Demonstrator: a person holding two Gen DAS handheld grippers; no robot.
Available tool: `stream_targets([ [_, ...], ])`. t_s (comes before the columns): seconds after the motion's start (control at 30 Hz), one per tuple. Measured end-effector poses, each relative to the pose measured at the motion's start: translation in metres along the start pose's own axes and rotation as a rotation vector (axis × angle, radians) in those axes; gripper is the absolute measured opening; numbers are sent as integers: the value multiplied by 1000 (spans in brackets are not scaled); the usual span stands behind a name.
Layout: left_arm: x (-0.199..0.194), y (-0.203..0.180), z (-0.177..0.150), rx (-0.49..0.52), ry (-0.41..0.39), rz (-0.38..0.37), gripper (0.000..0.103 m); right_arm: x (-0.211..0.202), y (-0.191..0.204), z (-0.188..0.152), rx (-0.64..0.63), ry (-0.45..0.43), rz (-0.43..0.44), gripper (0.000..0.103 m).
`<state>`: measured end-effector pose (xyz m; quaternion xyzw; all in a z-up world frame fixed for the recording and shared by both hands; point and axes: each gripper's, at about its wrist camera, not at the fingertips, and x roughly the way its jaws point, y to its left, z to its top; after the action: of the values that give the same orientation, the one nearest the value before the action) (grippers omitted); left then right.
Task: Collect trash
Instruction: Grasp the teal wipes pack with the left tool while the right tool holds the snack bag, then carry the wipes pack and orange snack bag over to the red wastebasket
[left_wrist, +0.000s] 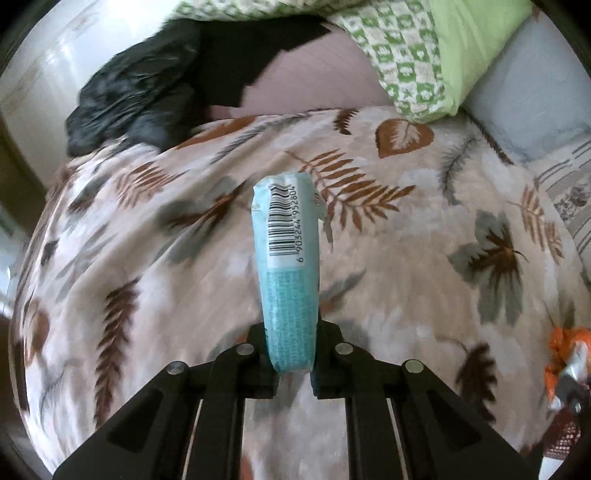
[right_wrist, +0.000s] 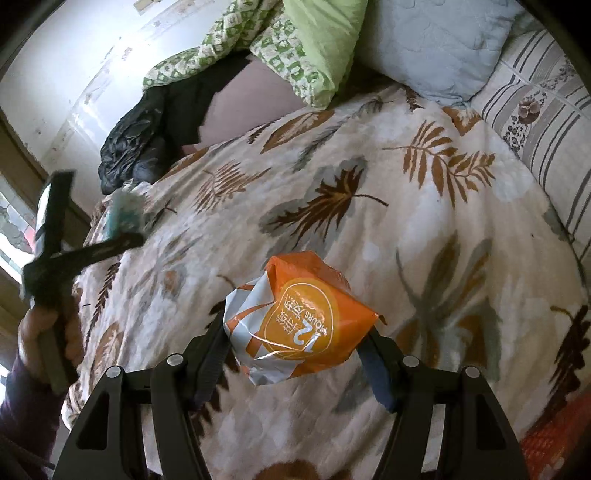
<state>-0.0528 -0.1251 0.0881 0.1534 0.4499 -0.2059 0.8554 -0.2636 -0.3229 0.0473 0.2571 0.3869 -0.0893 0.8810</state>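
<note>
My left gripper (left_wrist: 293, 363) is shut on a light blue packet (left_wrist: 288, 258) with a barcode, held upright above the leaf-patterned blanket (left_wrist: 406, 295). My right gripper (right_wrist: 295, 354) is shut on a crumpled orange and silver wrapper (right_wrist: 295, 321), held above the same blanket (right_wrist: 406, 221). The left gripper with the blue packet (right_wrist: 123, 214) also shows blurred at the left of the right wrist view. The orange wrapper (left_wrist: 565, 354) shows at the right edge of the left wrist view. A black plastic bag (left_wrist: 136, 99) lies at the bed's far left corner; it also shows in the right wrist view (right_wrist: 133, 144).
Green patterned pillows (left_wrist: 413, 51) and a pale blue pillow (right_wrist: 436, 48) lie at the head of the bed. A striped sheet (right_wrist: 546, 122) is at the right. A white wall (right_wrist: 74, 74) runs along the far left side.
</note>
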Motion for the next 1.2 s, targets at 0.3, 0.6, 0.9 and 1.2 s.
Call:
stream_targets([
  [0.3, -83, 21, -48, -135, -78, -61, 11, -49, 36, -22, -47, -59, 37, 71],
  [0.6, -121, 3, -95, -171, -135, 4, 11, -73, 62, -51, -78, -43, 45, 71],
  [0.9, -124, -25, -121, -113, -118, -103, 11, -92, 50, -75, -22, -54, -54, 71],
  [1.2, -141, -56, -138, -25, -125, -171, 11, -111, 36, -83, 20, -69, -132, 71],
])
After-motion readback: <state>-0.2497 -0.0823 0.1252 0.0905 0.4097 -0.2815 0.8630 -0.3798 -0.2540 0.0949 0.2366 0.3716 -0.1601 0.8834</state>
